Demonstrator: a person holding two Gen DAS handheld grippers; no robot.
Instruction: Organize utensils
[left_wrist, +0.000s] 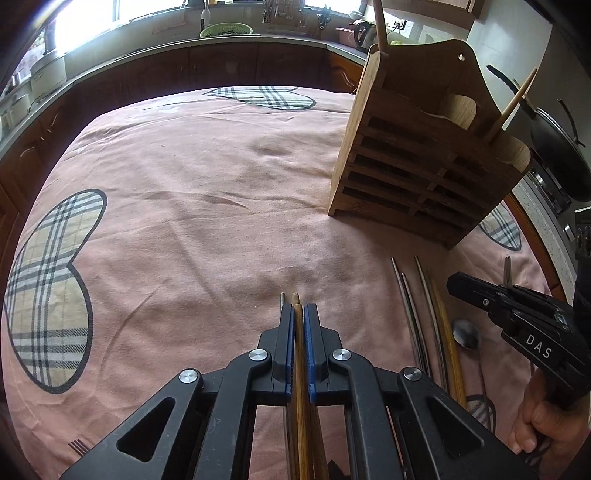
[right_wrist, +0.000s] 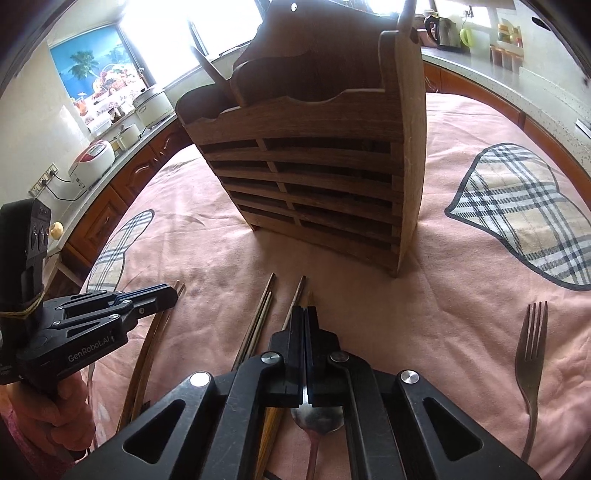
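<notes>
the left gripper is clenched on a wooden chopstick, which runs between its blue pads and pokes out just past the tips; a thin metal stick lies close along its left side. the gripper hovers low over the pink cloth that covers the surface.

the right gripper has its jaws pressed together with nothing visibly between them. it sits over a spoon, whose bowl shows beneath its body. just ahead of it lie loose metal chopsticks, and to their left a pair of wooden chopsticks passes under the left gripper. a fork lies apart on the right, tines pointing far.

the wooden utensil holder stands upright at the far side of the cloth, beyond the loose utensils, with slatted front and a couple of wooden handles sticking up from its compartments.
</notes>
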